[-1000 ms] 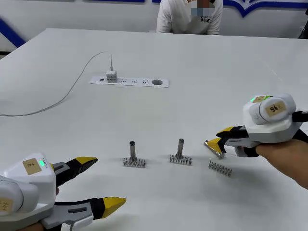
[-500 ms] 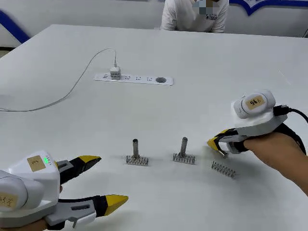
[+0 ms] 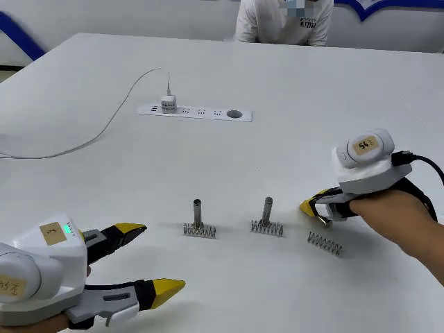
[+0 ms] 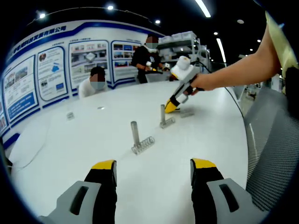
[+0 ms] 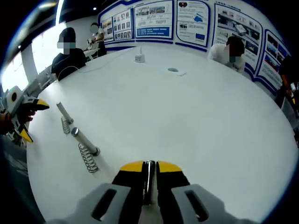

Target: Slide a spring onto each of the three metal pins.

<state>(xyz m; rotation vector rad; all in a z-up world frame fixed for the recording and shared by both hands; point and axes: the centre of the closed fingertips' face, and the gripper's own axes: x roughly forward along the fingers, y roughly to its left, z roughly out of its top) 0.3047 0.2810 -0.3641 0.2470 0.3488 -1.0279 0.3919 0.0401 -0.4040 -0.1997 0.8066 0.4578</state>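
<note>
Two metal pins (image 3: 198, 210) (image 3: 268, 208) stand upright on the white table, each with a spring (image 3: 200, 230) (image 3: 267, 227) lying at its foot. A third spring (image 3: 325, 243) lies loose further right. Just above and left of it, my right gripper (image 3: 316, 208) is shut on the third pin (image 3: 321, 221), held low over the table; that pin shows as a thin sliver (image 5: 148, 179) between the jaws. My left gripper (image 3: 149, 257) hovers open and holding nothing at the near left, its jaws (image 4: 153, 165) facing the nearer pin (image 4: 135, 133).
A white power strip (image 3: 195, 112) with a plugged-in adapter and a grey cable (image 3: 104, 132) lies mid-table, beyond the pins. A person in a white shirt (image 3: 286, 21) sits at the far edge. Other people stand in the background.
My right gripper has dropped lower and tilted, bringing the held pin closer to the table beside the loose spring. The left gripper has stayed put. The head camera shifted slightly.
</note>
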